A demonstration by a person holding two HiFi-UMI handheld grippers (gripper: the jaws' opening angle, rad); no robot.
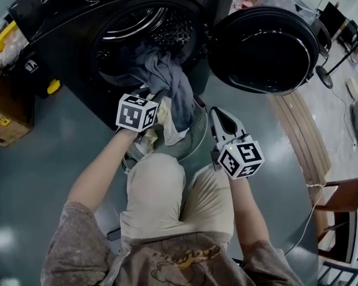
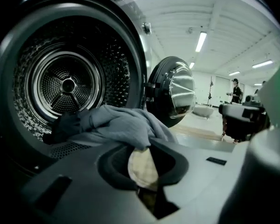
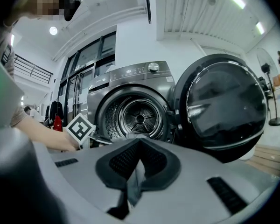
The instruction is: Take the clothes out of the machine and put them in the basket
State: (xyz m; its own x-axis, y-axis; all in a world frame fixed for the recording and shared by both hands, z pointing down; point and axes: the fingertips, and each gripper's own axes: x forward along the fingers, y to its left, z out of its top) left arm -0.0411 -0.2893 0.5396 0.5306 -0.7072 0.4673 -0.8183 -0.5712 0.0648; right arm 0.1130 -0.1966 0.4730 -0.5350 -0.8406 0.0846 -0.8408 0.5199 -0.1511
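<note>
Nearest, the crouching person's knees [image 1: 167, 189] face a grey basket [image 1: 198, 137], visible only in the head view, below the open washing machine [image 1: 77, 22]. The left gripper [image 2: 144, 146] is clamped on a grey garment [image 2: 116, 125] and a cream cloth [image 2: 142, 169] trailing from the drum [image 2: 67, 85] over the basket; only its own view shows the cream cloth between the pads. The right gripper [image 3: 139, 141], further right, is closed and empty.

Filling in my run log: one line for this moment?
left gripper: shut on clothes | clothes: trailing from drum | right gripper: shut, empty | door: open
</note>
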